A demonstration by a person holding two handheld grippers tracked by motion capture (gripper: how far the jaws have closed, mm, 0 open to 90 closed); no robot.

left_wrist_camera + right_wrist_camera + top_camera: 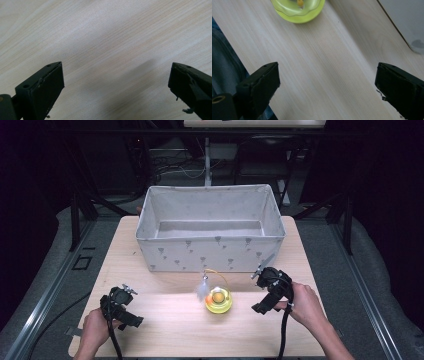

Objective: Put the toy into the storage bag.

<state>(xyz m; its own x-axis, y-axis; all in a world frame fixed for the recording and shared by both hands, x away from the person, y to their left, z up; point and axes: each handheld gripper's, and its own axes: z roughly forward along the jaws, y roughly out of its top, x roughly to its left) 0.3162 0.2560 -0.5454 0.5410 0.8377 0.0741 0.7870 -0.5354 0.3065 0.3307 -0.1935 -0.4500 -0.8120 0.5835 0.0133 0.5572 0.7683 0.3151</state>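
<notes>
— Since the toy (218,300) sits on the bench (165,330), just in front of the bin (210,254), would you say anything is done?

— Nothing that shows. It is a yellow-green ball toy with an orange piece inside, a thin wire loop and a white feather on its left. It rests on the wood, apart from the bin's front wall, and the bin looks bare inside.

— And the claws?

— The right claw (260,292) hovers just right of the toy, not touching it. In the right gripper view its jaws stand wide apart, with the toy (298,11) ahead of them and nothing between them. The left claw (131,306) hangs well to the left near the bench's front edge, also spread wide over bare wood (107,45).

— So what is left?

— All of it, I'd judge. If the toy is meant for the bin, the right claw has to close in, grip it, lift it over the front wall and let go. The approach seems barely begun, the grasp not yet.

— Which claw takes it?

— Likely the right, being nearer.
</notes>
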